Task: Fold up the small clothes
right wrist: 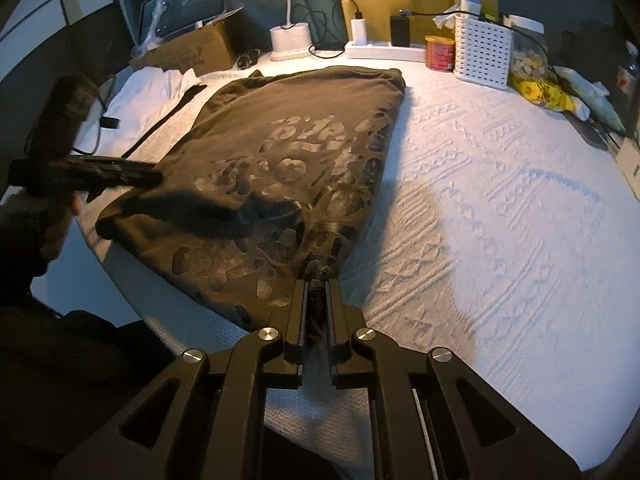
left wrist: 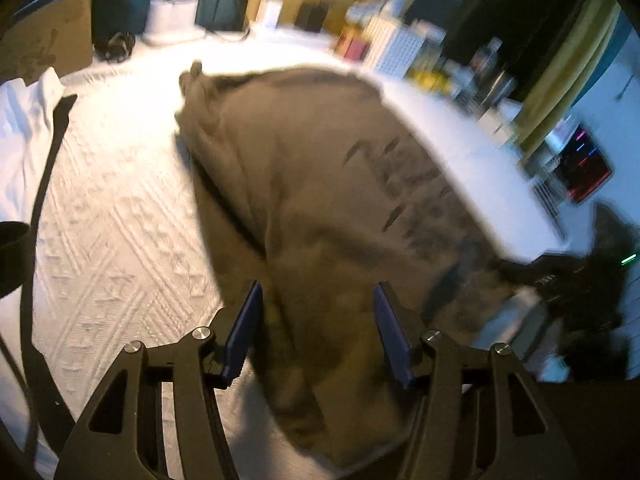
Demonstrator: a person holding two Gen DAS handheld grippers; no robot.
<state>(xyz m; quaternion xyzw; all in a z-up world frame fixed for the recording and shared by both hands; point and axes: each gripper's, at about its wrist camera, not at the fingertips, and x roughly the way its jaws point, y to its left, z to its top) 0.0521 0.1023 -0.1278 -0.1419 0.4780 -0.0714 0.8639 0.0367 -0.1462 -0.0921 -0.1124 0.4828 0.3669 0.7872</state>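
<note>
A dark brown T-shirt (right wrist: 288,152) with a pale print lies folded on the white textured cover (right wrist: 500,200). My right gripper (right wrist: 316,280) is shut on the shirt's near right corner, and fabric shows between its pads. In the left wrist view the shirt (left wrist: 320,180) is blurred. My left gripper (left wrist: 318,286) hovers over its near part with its blue pads wide apart and nothing pressed between them. From the right wrist view, the left gripper (right wrist: 154,178) is side-on at the shirt's left edge, held by a hand (right wrist: 60,216).
Along the back stand a cardboard box with a laptop (right wrist: 192,48), a lamp base (right wrist: 290,40), a power strip (right wrist: 384,51), a red tin (right wrist: 440,53) and a white basket (right wrist: 482,54). White cloth (right wrist: 144,92) and a black strap (right wrist: 168,120) lie left. The surface's edge runs close front left.
</note>
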